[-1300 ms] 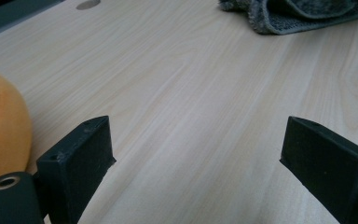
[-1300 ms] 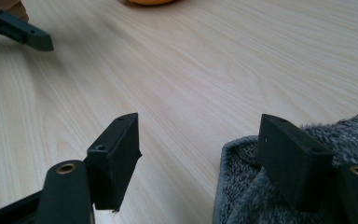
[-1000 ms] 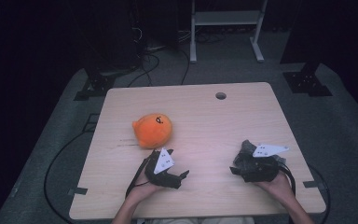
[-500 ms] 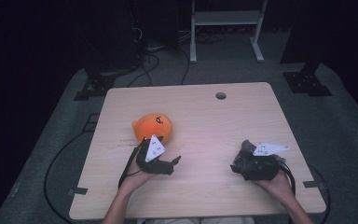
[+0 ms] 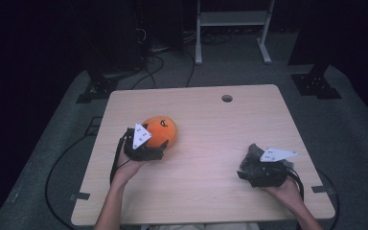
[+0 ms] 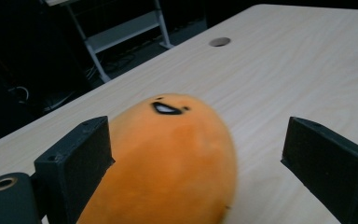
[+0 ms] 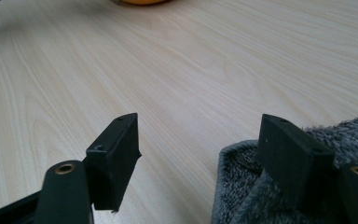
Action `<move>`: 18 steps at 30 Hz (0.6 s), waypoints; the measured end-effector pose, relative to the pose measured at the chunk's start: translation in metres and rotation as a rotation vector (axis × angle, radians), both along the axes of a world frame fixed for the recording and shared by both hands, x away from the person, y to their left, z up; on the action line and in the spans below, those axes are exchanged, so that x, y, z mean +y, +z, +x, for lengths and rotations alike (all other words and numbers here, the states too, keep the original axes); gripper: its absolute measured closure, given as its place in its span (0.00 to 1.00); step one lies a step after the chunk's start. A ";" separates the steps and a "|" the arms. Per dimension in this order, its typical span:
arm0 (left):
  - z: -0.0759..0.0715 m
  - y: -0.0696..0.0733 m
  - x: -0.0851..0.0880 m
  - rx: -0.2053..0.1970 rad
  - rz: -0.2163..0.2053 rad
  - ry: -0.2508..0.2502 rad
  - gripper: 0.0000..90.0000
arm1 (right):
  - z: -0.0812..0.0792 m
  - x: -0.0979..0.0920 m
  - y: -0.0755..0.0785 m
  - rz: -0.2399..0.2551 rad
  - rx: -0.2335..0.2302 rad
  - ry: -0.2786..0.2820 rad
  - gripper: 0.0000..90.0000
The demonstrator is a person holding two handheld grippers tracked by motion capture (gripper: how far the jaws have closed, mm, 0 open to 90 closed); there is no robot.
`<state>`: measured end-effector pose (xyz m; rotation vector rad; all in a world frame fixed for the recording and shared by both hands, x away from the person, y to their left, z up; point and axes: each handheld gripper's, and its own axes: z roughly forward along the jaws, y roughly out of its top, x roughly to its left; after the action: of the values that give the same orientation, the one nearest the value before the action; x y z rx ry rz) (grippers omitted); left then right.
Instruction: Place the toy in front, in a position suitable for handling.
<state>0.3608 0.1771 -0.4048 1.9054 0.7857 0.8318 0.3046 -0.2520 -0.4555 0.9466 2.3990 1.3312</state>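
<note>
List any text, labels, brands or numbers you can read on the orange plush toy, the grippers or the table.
No readable text anywhere.
Round orange plush toy: a black stitched face mark, not lettering.
Grey three-cornered plates on the left gripper and right gripper: small dark dots, no characters.
Light wooden table: bare grain and a round hole, no label.

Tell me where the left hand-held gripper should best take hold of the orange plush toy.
Grip the orange plush toy across its rounded middle, coming from its near end as the left hand-held gripper now points. It lies lengthwise between the open jaws, face end away, and its soft, egg-like body looks narrower than the gap, so closing there should probably hold.
</note>
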 end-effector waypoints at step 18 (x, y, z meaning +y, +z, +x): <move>0.047 -0.031 0.002 0.133 0.014 0.050 0.12 | 0.001 -0.004 0.004 -0.004 0.000 0.002 0.31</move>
<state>0.4073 0.1796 -0.4354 1.9756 0.9137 0.7488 0.3052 -0.2559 -0.4520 0.9437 2.4023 1.3268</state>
